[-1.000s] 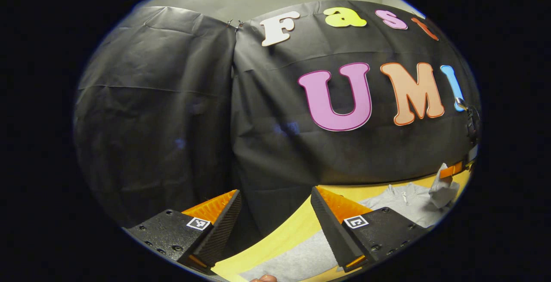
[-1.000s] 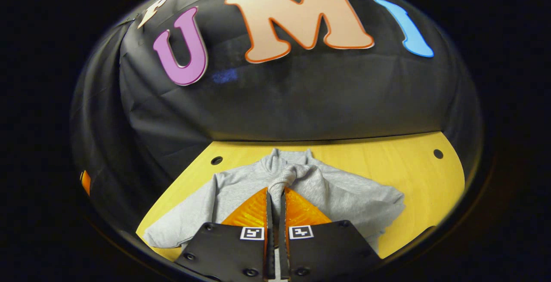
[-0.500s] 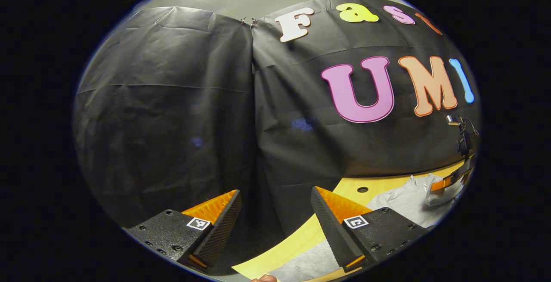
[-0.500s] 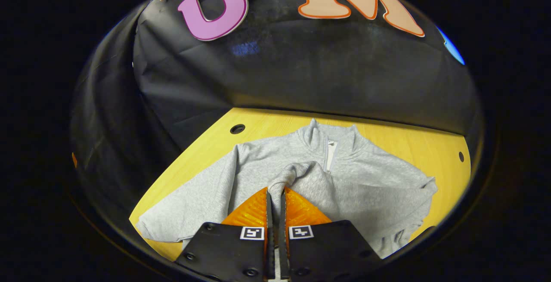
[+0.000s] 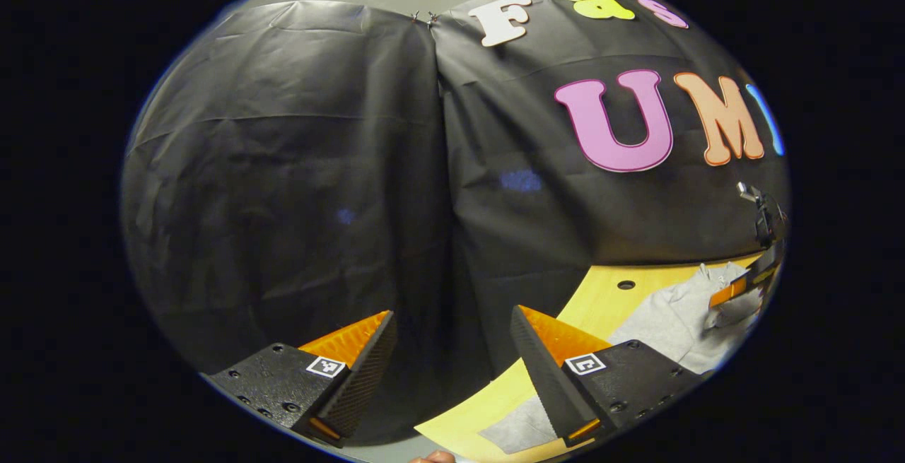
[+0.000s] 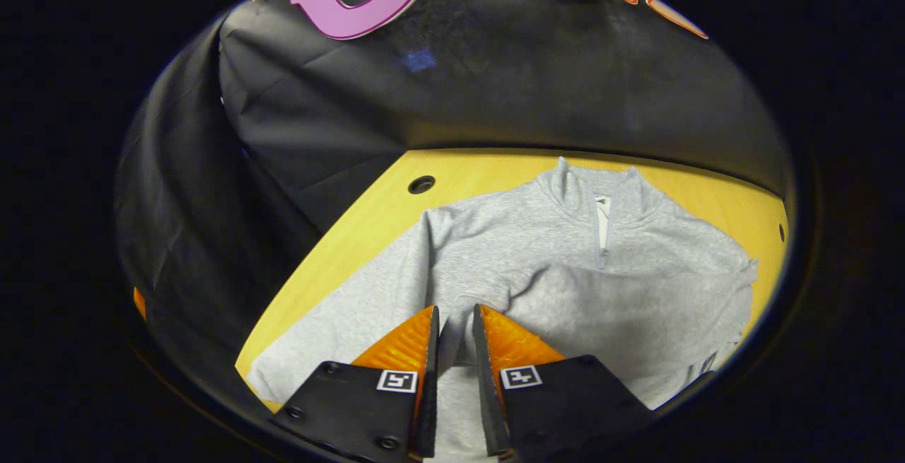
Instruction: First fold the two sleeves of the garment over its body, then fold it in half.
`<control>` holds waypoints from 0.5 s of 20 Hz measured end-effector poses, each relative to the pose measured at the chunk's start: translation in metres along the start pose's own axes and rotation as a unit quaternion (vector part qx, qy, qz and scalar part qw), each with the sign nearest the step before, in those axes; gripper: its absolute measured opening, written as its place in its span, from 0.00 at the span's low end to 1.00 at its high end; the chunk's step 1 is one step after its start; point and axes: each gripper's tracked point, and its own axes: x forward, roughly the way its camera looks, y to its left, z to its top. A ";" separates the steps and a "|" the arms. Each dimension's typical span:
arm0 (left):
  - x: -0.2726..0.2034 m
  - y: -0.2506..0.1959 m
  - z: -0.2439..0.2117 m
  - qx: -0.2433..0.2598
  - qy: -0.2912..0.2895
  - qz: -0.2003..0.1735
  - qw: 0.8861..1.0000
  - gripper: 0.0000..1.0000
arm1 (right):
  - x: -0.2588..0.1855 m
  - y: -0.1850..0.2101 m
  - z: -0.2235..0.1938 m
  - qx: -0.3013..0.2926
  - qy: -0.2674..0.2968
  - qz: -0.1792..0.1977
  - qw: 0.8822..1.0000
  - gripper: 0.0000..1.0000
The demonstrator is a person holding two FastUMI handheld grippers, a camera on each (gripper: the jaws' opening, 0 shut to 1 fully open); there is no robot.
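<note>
The right gripper (image 6: 454, 321) has a narrow gap over the grey sweater (image 6: 580, 265) – its cuff (image 6: 456, 325) sits between. The left gripper (image 5: 452, 336), at 9 o'clock off the table (image 5: 601, 300), gapes wide – holding nothing.

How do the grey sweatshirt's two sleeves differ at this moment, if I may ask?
The folded sleeve lies across the body of the grey sweatshirt; the outstretched sleeve lies beside it on the yellow table. The folded sleeve's cuff sits between the parted fingers of the right claw; nothing touches the outstretched sleeve. Both lie flat.
</note>
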 end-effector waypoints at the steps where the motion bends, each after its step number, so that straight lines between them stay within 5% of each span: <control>1: 0.001 -0.001 -0.005 0.000 0.004 -0.003 1.000 0.96 | -0.002 0.004 0.005 -0.006 -0.011 0.006 1.000 0.52; 3: 0.004 -0.007 -0.018 -0.002 0.017 -0.012 1.000 0.96 | -0.010 0.005 0.014 -0.031 -0.036 -0.002 0.999 1.00; 10: 0.007 -0.040 -0.098 -0.048 0.112 -0.066 0.990 0.97 | -0.050 -0.010 0.029 -0.062 -0.074 -0.025 0.995 0.99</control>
